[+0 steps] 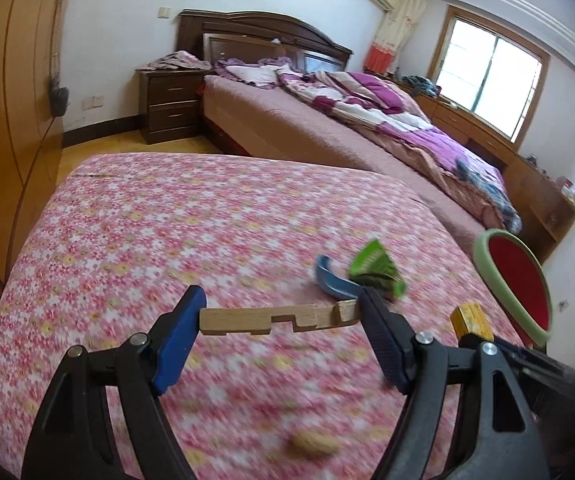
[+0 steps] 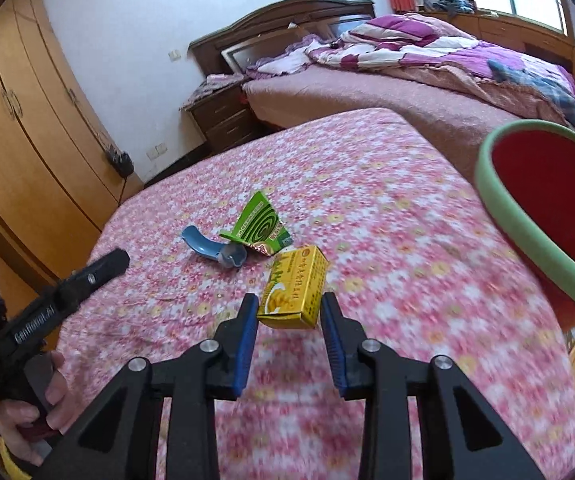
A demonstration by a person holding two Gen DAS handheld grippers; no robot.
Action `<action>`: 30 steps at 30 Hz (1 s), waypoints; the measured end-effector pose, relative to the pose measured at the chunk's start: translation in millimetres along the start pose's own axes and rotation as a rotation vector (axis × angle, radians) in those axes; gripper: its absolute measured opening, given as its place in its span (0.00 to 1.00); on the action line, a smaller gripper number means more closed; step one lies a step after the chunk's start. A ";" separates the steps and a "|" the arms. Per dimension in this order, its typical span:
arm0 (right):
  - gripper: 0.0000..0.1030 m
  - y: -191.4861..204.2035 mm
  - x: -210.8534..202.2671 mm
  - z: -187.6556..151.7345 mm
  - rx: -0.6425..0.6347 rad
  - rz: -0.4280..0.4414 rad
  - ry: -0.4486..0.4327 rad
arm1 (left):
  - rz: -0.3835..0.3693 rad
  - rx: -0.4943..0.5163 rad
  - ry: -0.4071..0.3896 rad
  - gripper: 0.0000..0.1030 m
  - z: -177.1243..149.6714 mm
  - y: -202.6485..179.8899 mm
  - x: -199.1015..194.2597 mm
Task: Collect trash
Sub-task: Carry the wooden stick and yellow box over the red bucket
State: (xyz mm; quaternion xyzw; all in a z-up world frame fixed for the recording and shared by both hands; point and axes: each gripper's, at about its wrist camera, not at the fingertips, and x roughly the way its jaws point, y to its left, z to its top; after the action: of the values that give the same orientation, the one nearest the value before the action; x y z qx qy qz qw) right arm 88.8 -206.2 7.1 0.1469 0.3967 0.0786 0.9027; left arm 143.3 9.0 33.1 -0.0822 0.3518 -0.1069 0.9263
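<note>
Wooden piece [image 1: 277,320]: clamped endwise in the wide-spread left claw [image 1: 283,316], above the flowered table [image 1: 135,232].
Yellow carton [image 2: 293,292]: pinched in the narrow right claw [image 2: 289,312].
Red bin [image 2: 547,208]: far right; both pieces should be released only above its green rim.

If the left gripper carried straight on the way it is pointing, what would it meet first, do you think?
Probably the blue plastic piece and green wrapper just beyond the wooden strip held in the left gripper, though depth is uncertain.

Yellow box [image 2: 293,294], pink floral cloth [image 2: 387,216]
</note>
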 end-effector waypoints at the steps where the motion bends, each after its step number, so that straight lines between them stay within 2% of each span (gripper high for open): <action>1: 0.33 -2.2 -8.0 -2.3 0.010 0.002 -0.010 | -0.003 0.006 -0.004 0.75 -2.3 -4.2 -6.0; 8: 0.33 -15.5 -54.1 -9.2 0.057 0.006 -0.082 | -0.034 0.005 -0.023 0.75 -10.4 -26.6 -36.9; 16: 0.33 -42.3 -92.9 -7.9 0.136 0.001 -0.156 | -0.071 0.097 -0.059 0.75 0.6 -66.4 -61.6; 21: 0.34 -62.4 -118.2 -10.1 0.165 -0.027 -0.219 | -0.120 0.141 -0.056 0.75 0.4 -96.4 -64.2; 30: 0.34 -115.5 -149.1 -4.7 0.240 -0.093 -0.287 | -0.260 0.251 -0.061 0.75 1.2 -175.6 -55.4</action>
State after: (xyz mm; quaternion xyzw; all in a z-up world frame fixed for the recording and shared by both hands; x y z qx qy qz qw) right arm -12.1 -352.9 69.5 0.2447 0.2770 -0.0330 0.9286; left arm 79.1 -146.0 109.0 -0.0138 0.2939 -0.2665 0.9178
